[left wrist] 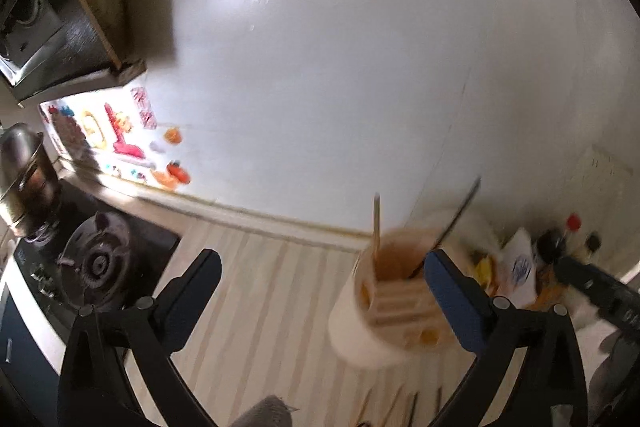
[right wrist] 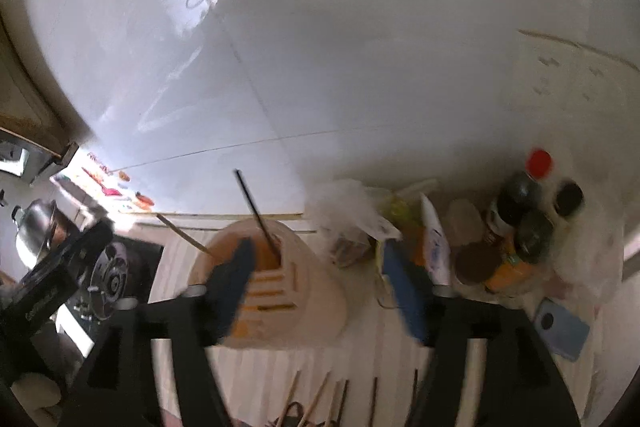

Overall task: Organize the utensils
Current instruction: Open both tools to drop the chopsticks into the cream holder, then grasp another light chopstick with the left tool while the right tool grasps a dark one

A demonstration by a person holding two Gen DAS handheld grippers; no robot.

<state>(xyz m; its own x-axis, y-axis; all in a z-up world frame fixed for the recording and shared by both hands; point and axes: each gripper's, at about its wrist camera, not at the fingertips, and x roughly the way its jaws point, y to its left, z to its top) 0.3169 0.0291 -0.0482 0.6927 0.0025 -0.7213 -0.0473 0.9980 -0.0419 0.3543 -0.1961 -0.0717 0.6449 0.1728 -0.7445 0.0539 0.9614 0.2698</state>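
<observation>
- Left wrist view: left gripper [left wrist: 322, 293] has its jaws spread wide, nothing between the pads, nothing clamped.
- Cream utensil holder [left wrist: 368, 323] stands on the striped counter [left wrist: 256, 291], just inside the right-hand finger [left wrist: 454, 301]; motion blur hides whether pad and holder touch.
- Two sticks stand up out of the holder: a pale wooden chopstick [left wrist: 376, 227] and a dark chopstick [left wrist: 460, 211] leaning right.
- Loose chopsticks [left wrist: 404, 407] lie on the counter below the holder, close to the camera.
- Gas stove [left wrist: 96, 259] off beyond the left-hand finger, a steel pot [left wrist: 24, 179] behind it.
- The right gripper's black body [left wrist: 600, 291] enters at the far right edge.
- Right wrist view: right gripper [right wrist: 316, 287] jaws apart, empty.
- Holder [right wrist: 296, 291] sits between the fingers, nearer the left-hand finger [right wrist: 232, 287], which overlaps its front; contact unclear from blur.
- Dark chopstick [right wrist: 258, 211] and wooden one [right wrist: 182, 233] rise from its mouth.
- More chopsticks [right wrist: 332, 403] lie flat beneath the gripper, toward the camera.
- Bottles and jars [right wrist: 516, 227] crowd beyond the right-hand finger; a blue card [right wrist: 560, 327] lies to its right.
- Left gripper's body [right wrist: 52, 279] at left edge.
</observation>
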